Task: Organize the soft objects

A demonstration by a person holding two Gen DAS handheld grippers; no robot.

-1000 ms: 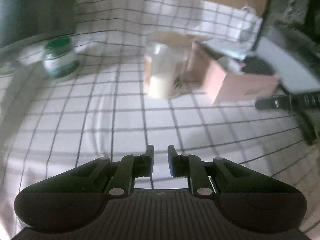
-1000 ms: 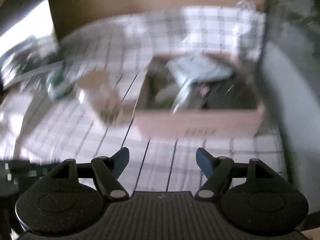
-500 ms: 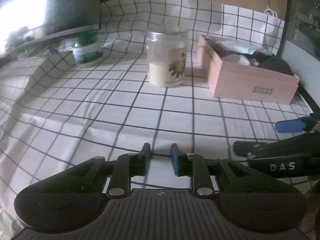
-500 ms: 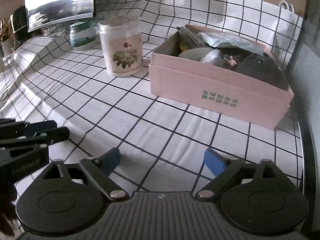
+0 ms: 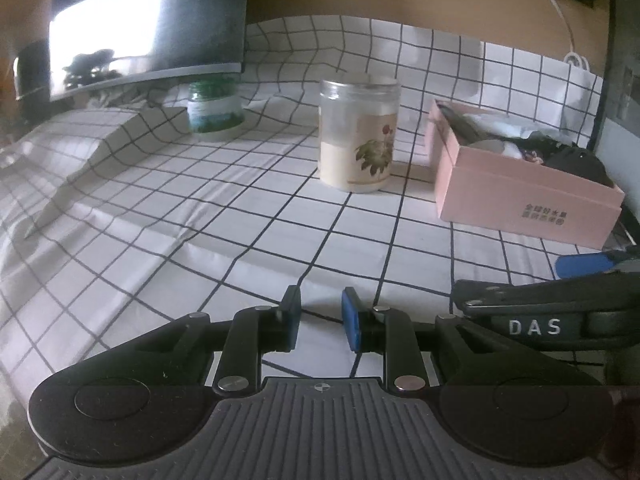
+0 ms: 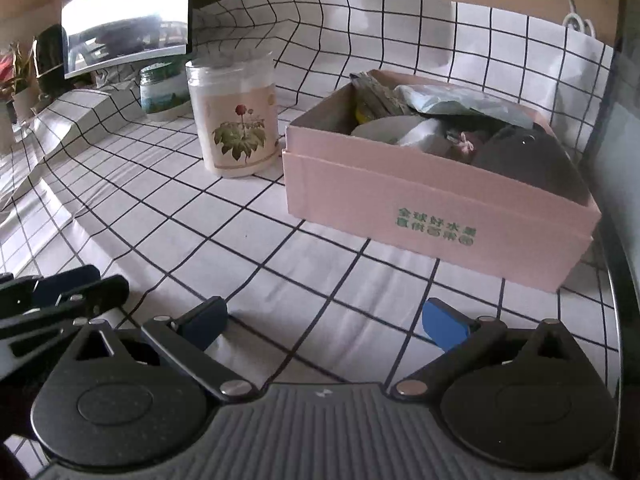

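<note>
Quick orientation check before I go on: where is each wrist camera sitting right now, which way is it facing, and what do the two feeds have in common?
Left wrist: sits behind the left gripper, low over the checked cloth, facing the flower jar; its own narrowly parted, empty fingers show, with the right gripper at the right edge.
Right wrist: sits behind the right gripper, facing the pink box; its wide-open, empty fingers show, with the left gripper at the left edge.
Shared: jar, box, green-lidded jar, monitor, cloth.
</note>
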